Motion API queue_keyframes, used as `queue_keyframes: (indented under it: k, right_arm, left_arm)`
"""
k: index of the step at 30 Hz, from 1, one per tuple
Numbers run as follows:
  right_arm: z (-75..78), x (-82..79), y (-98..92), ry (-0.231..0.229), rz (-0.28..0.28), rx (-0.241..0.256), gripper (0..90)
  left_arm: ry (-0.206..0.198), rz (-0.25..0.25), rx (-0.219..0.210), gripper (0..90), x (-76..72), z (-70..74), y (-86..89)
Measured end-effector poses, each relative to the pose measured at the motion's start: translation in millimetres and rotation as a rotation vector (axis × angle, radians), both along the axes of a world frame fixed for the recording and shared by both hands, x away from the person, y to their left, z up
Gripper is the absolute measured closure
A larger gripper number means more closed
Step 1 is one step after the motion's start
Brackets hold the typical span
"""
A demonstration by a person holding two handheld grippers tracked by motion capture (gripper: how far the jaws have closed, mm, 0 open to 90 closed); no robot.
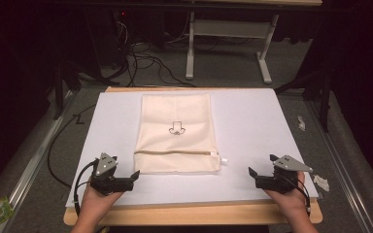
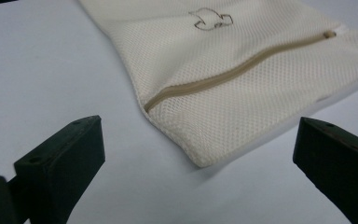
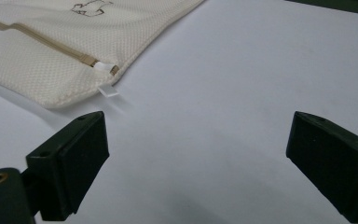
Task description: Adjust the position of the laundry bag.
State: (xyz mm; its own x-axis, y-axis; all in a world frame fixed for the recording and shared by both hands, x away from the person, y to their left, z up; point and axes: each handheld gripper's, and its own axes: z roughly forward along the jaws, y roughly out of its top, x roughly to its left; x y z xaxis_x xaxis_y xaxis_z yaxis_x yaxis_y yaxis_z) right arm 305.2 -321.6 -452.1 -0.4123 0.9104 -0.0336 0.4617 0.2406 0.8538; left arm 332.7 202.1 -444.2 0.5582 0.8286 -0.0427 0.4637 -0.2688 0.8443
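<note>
Two hands are seen nearest, each holding tongs over the white table [image 1: 252, 121]. Left tongs [image 1: 135, 175] are spread wide and nothing is pinched. Right tongs [image 1: 252, 174] are spread wide too, with nothing between them. A cream mesh bag [image 1: 177, 133] is laid flat between the two tongs, a little beyond them. Its zipper [image 2: 233, 72] is shut, and its near corner is just ahead of the left tongs.

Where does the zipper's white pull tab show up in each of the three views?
High view: white pull tab at the right end of the zipper, near the mesh bag's lower right corner.
Left gripper view: too blurred to tell at the zipper's far end, upper right.
Right gripper view: upper left, beside the bag's corner.
Shared landmark: the black printed logo.
</note>
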Motion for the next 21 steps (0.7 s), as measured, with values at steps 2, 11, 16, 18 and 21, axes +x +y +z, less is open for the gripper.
queue_keyframes:
  k: [2, 11, 16, 18, 21]
  right_arm:
    - [2.2, 0.1, 0.7, -0.01, 0.006, 0.014, 6.4]
    - [6.8, -5.1, -6.2, -0.039, -0.01, 0.029, 5.5]
    - [4.0, -3.1, 2.1, -0.028, 0.009, 0.037, 7.6]
    - [3.6, -3.0, 4.8, -0.025, 0.015, 0.039, 8.3]
    - [2.5, -1.5, 17.7, -0.013, 0.049, 0.033, 10.9]
  left_arm:
    - [-0.014, 0.013, -0.018, 2.5, 1.5, 1.3, 1.6]
    - [-0.013, -0.007, -0.001, 2.3, 6.2, -3.8, -2.2]
    - [-0.015, -0.005, -0.035, 3.3, 6.8, -1.1, -0.4]
    - [-0.012, -0.006, -0.04, 3.8, 7.0, -1.3, -0.4]
    - [-0.013, -0.014, -0.073, 4.2, 6.8, -0.5, -1.1]
